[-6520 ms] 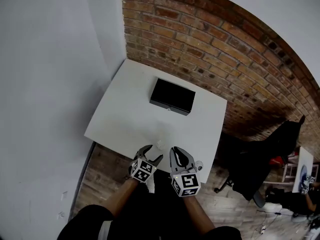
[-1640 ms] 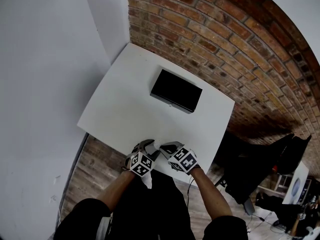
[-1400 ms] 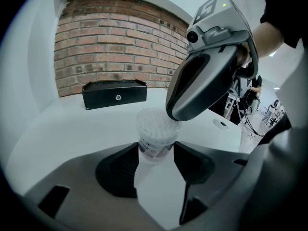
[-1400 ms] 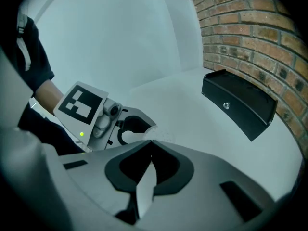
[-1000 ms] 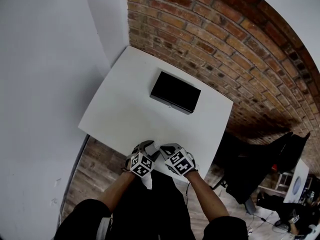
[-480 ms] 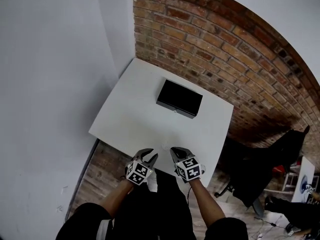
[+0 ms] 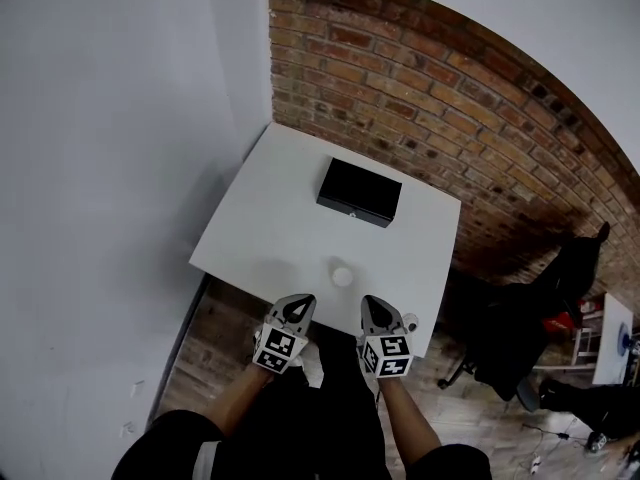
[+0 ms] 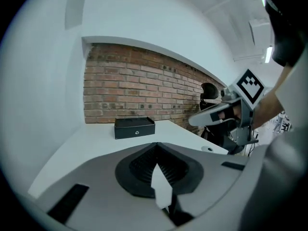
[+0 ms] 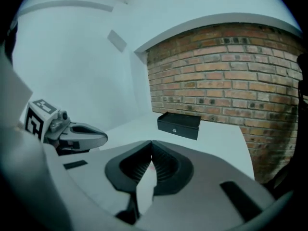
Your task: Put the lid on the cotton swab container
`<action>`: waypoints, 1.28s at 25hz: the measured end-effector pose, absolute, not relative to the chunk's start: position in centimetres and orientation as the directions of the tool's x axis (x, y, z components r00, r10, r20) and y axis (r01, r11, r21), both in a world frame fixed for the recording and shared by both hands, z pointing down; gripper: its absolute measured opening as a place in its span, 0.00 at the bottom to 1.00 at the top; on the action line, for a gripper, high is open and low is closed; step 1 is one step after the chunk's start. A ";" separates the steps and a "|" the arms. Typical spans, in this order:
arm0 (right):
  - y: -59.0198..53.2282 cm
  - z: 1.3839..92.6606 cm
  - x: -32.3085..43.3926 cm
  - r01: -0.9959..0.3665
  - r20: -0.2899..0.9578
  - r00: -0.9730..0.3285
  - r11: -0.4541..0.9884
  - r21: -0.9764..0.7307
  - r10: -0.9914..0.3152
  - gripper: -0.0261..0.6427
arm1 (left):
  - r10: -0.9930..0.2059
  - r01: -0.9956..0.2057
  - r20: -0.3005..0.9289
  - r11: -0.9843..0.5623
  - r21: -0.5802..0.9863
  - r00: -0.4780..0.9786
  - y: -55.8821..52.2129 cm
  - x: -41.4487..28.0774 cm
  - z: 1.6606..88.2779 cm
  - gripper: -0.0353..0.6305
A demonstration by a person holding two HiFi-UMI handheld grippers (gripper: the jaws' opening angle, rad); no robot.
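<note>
— The jaws: how do they stand?

— Both pairs are closed with nothing in them. The left gripper's (image 8: pixel 156 147) jaws have just been closing and now meet at the tips. The right gripper's (image 9: pixel 151 154) jaws are pressed together too.

— And the cotton swab container (image 7: pixel 342 276)?

— It's on the white bench (image 7: pixel 260 238), just beyond the jaw tips and in line with the gap between the two grippers. It touches neither. It looks small, round and pale, too small to make out more.

— Farther out?

— The grippers hang side by side at the bench's near edge. A black box (image 7: pixel 360 192) sits on the far side, close to the brick wall (image 7: pixel 450 88).
</note>
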State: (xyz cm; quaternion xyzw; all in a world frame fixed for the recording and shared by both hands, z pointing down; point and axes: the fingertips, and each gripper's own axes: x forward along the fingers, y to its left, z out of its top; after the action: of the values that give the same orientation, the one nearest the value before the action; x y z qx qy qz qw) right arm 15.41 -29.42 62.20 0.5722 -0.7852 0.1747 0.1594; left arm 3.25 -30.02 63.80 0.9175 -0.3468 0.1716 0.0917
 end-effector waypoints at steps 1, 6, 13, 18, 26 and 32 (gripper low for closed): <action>-28.8 61.9 14.9 -0.954 0.447 -0.295 0.288 -0.087 -0.844 0.07 | -0.609 -0.669 0.370 -0.742 0.047 0.702 -29.8 3.1 63.2 0.07; -26.0 60.8 12.9 -0.948 0.428 -0.312 0.309 -0.078 -0.848 0.07 | -0.619 -0.675 0.350 -0.736 0.052 0.703 -28.4 3.1 61.1 0.07; -23.5 59.3 12.5 -0.944 0.402 -0.325 0.321 -0.079 -0.856 0.07 | -0.652 -0.704 0.340 -0.709 0.040 0.677 -26.0 2.8 59.5 0.07; -20.8 58.3 12.9 -0.934 0.392 -0.352 0.348 -0.084 -0.850 0.07 | -0.679 -0.729 0.336 -0.683 0.038 0.653 -23.4 2.7 58.6 0.07; -16.2 56.1 15.2 -0.935 0.358 -0.350 0.349 -0.070 -0.866 0.07 | -0.692 -0.740 0.327 -0.672 0.035 0.644 -18.8 4.1 57.3 0.07; -12.6 55.1 16.4 -0.939 0.334 -0.340 0.335 -0.075 -0.879 0.07 | -0.692 -0.730 0.321 -0.683 -0.001 0.647 -15.4 5.5 56.3 0.07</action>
State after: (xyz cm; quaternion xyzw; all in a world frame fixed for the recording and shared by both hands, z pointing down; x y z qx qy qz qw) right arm 16.41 -12.63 55.14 0.5622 -0.8085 0.1284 0.1176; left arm 5.48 -15.38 56.32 0.9052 -0.3928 0.1492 0.0643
